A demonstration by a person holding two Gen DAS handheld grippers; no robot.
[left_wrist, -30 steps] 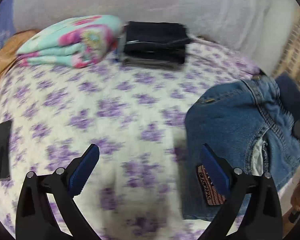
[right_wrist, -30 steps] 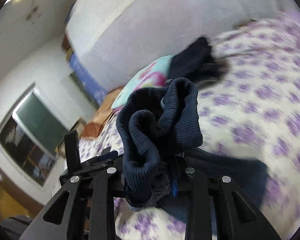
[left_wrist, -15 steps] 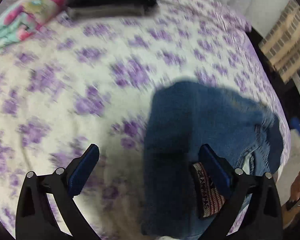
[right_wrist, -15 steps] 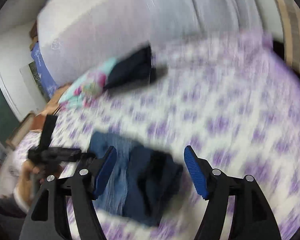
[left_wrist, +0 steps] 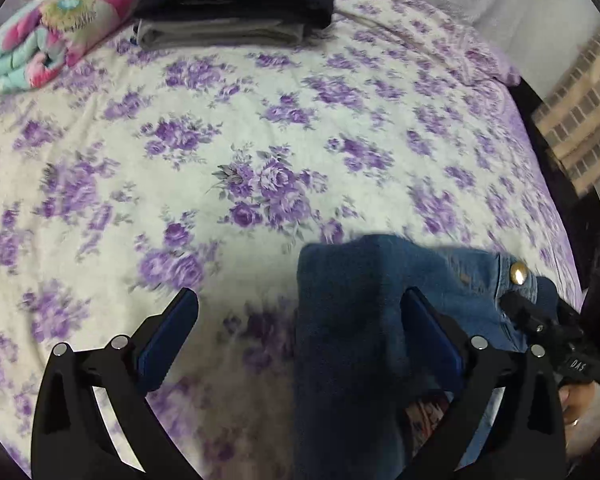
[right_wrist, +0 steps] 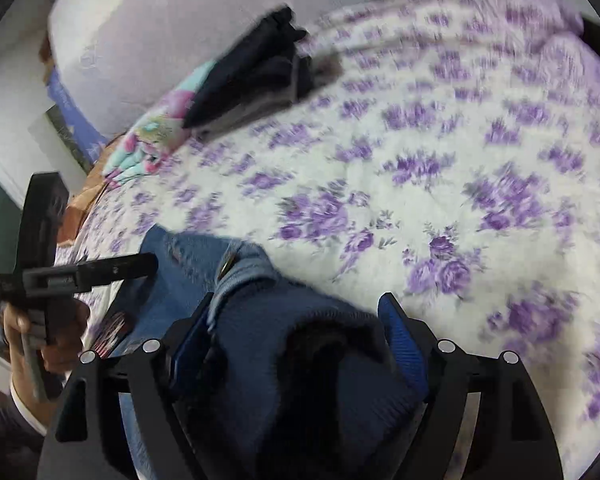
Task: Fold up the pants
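A pair of blue denim jeans lies bunched on the floral bedspread at the near right edge, with a brass button showing. My left gripper is open, its right finger over the denim. My right gripper is open too, with the dark ribbed cuff of the jeans lying between its fingers. The waistband and button show to the left of it. The right gripper's body shows in the left wrist view.
A stack of folded dark clothes sits at the far side of the bed, next to a folded floral blanket. The purple floral bedspread spans the middle. The bed edge runs along the right.
My right gripper was shut on the dark cuff held up in the air; it has opened and come down over the jeans on the bed. My left gripper moved right, over the denim.
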